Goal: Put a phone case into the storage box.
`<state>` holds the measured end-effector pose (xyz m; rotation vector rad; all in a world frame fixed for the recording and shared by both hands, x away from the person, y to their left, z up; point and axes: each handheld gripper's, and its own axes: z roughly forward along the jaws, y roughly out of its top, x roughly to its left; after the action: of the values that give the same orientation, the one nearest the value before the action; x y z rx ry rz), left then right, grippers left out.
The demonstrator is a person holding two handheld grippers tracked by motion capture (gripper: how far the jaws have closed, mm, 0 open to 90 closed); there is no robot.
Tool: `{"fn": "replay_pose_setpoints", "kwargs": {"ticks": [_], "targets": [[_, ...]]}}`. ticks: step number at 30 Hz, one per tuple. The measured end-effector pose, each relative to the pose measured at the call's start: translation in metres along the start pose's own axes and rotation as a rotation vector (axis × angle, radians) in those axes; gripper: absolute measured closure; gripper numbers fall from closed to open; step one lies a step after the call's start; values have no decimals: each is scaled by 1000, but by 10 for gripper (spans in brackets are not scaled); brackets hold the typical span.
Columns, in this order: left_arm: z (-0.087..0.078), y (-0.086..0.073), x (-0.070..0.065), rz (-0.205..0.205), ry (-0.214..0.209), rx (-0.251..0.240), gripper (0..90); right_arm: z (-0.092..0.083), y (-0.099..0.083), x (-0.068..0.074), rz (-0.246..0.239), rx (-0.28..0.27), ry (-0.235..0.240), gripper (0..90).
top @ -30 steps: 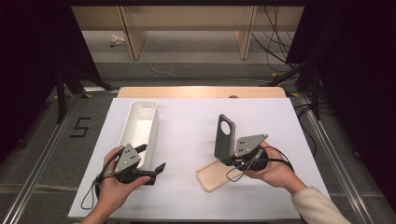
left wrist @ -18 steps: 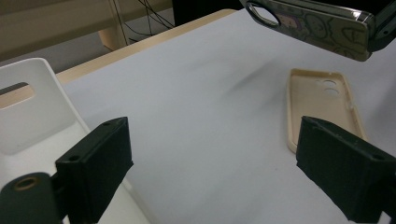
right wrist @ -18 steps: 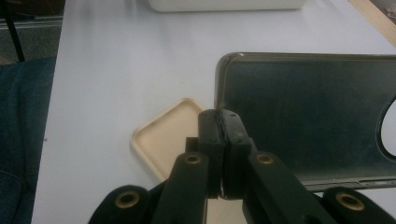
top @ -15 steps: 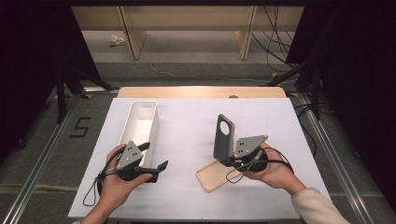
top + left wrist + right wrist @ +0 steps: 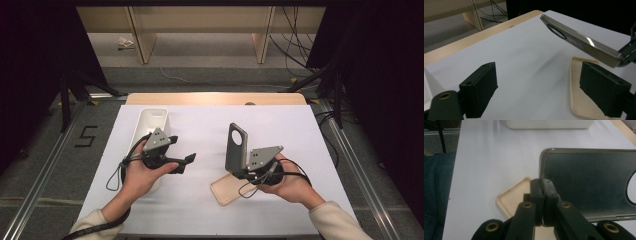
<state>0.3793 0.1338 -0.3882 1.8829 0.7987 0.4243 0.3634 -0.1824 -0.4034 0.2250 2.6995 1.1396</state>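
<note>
Right claw [image 5: 239, 167] clenched on upright dark grey phone case [image 5: 236, 147]; left claw [image 5: 181, 163] released, just been closing on nothing, probably approaching to grasp it.

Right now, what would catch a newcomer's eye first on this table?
Probably the dark phone case, held upright above the white table by the shut right gripper. Under it lies a beige case; the left gripper hangs open beside a white bin.

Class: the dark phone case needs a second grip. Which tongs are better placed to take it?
Left. The left tongs are open, empty and point at the dark phone case; the right tongs already clamp its edge.
</note>
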Motion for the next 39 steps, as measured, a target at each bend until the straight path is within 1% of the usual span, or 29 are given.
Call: {"fn": "replay_pose_setpoints", "kwargs": {"ticks": [2, 5, 7, 9, 12, 17, 21, 23, 25, 26, 29, 31, 32, 34, 36, 37, 39], "targets": [[6, 9, 0, -5, -11, 2, 149, 1, 1, 0, -3, -1, 0, 894], [16, 22, 0, -6, -31, 29, 152, 2, 2, 1, -4, -1, 4, 894], [23, 29, -1, 2, -39, 43, 152, 4, 3, 1, -7, 0, 3, 894], [31, 35, -2, -11, -51, 53, 154, 5, 4, 2, -7, 2, 7, 894], [43, 42, -4, -23, -69, 81, 159, 9, 5, 3, -16, 8, 14, 894], [62, 53, -6, -56, -97, 122, 180, 12, 7, 5, -28, 16, 19, 894], [77, 58, -8, -88, -107, 164, 209, 14, 8, 6, -33, 16, 17, 895], [83, 60, -9, -110, -103, 185, 235, 13, 8, 5, -35, 16, 17, 894], [89, 61, -10, -120, -109, 202, 250, 13, 8, 5, -33, 15, 15, 895], [91, 62, -11, -119, -110, 216, 258, 13, 9, 5, -34, 15, 13, 895], [97, 63, -12, -142, -93, 243, 297, 13, 9, 5, -35, 14, 14, 894], [101, 64, -11, -166, -101, 251, 319, 13, 9, 6, -36, 14, 14, 895], [103, 65, -11, -175, -101, 258, 344, 13, 10, 6, -40, 15, 12, 895], [107, 66, -11, -181, -99, 274, 356, 13, 10, 7, -42, 16, 12, 895], [110, 67, -11, -197, -101, 289, 381, 13, 10, 7, -43, 16, 10, 895], [111, 67, -11, -206, -98, 296, 413, 13, 10, 7, -43, 15, 12, 894], [113, 67, -11, -220, -96, 317, 426, 13, 10, 7, -43, 15, 10, 894]]}}
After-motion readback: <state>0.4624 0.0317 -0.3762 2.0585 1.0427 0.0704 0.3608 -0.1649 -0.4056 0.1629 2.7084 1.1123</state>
